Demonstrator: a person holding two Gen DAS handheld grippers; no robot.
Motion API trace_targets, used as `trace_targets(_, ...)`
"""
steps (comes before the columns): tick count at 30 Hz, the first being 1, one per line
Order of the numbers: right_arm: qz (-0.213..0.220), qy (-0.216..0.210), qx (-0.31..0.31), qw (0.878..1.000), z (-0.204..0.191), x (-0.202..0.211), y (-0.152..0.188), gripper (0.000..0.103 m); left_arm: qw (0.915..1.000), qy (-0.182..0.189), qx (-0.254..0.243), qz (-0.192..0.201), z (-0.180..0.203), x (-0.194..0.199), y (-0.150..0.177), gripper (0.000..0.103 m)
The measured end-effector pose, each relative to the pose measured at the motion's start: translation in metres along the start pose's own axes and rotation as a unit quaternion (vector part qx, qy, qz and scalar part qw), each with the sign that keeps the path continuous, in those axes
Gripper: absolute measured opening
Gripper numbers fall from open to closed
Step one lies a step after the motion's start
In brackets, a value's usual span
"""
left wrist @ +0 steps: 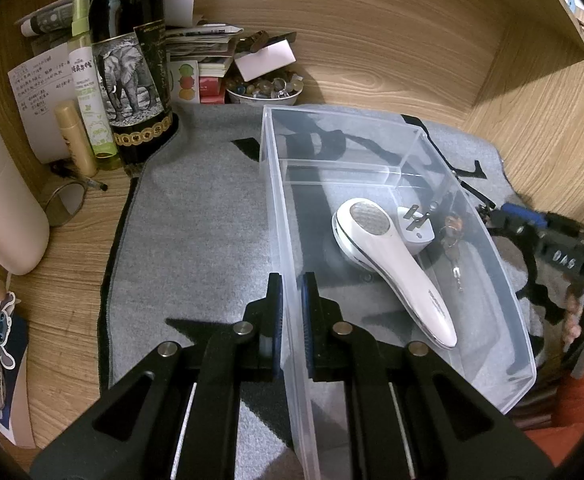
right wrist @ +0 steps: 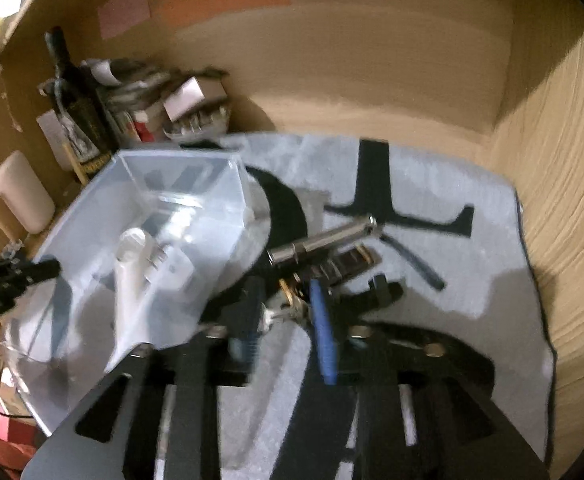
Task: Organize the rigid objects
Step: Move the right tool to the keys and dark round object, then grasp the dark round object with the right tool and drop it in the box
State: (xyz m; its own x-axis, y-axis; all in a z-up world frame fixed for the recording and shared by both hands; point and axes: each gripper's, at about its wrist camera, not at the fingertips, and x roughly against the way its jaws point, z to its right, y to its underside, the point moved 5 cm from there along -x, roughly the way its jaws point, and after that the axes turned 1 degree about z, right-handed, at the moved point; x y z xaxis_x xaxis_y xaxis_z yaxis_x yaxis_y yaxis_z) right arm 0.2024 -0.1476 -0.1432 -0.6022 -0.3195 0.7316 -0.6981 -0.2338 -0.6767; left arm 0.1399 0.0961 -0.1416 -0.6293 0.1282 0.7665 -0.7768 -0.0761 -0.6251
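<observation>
Grey felt mat (left wrist: 196, 220) covers a wooden desk, with a clear plastic bin (left wrist: 491, 280) on it. Its near wall is clamped in the left gripper (left wrist: 292, 320); a white handheld device (left wrist: 391, 256) lies just beyond, inside. The right gripper (right wrist: 288, 320) is blurred, its grip unreadable, a metal cylinder (right wrist: 323, 240) just ahead.

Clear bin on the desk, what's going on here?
A person is sorting items into the clear bin. The left claw is clamped on the bin's near wall. Inside lie a white handheld device, a white plug and keys. The right claw is beside the bin, over blurred small metal items on the grey mat.
</observation>
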Motion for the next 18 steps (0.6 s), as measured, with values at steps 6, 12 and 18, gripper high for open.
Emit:
trace_targets(6, -0.035, -0.002, -0.034, 0.999, 0.015, -0.03, 0.011, 0.045, 1.0, 0.001, 0.0, 0.0, -0.001, 0.0, 0.0, 0.01)
trace_targets(12, -0.032, 0.008, -0.031, 0.999, 0.016, -0.042, 0.005, 0.032, 1.0, 0.001, 0.001, 0.0, 0.0, -0.001, 0.0, 0.01)
trace_targets(18, -0.018, 0.01, -0.02, 1.0, 0.011, -0.033, 0.003, 0.031, 1.0, 0.001, 0.001, -0.001, 0.0, -0.001, 0.0, 0.01)
